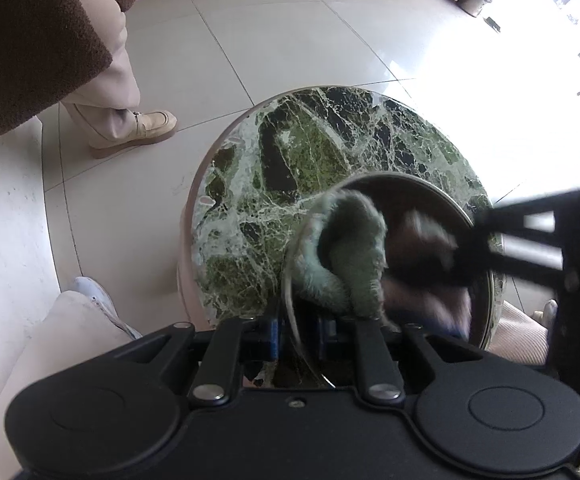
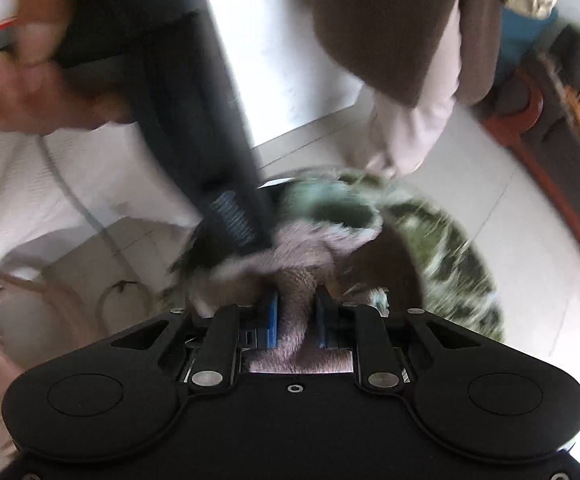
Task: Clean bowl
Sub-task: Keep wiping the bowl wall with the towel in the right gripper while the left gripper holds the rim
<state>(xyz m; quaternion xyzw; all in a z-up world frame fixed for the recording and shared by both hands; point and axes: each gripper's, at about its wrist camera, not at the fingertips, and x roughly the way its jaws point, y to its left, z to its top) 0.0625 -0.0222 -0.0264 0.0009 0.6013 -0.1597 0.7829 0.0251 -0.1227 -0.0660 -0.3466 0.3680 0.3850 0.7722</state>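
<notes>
Left tool [image 1: 297,340]: clamped on the glass bowl's [image 1: 429,188] near rim.
Right tool [image 2: 293,322]: clamped on a fluffy cloth [image 2: 290,248], inside the bowl.
Bowl: on the marble table [image 1: 274,148], near its edge.
Risk: hard wiping could slip the thin rim loose, sliding the bowl off.

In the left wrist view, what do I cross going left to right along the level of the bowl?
White sneaker on the pale floor → round green marble tabletop → fuzzy green-and-pink cloth inside the clear glass bowl → black right tongs reaching in from the right edge.
</notes>
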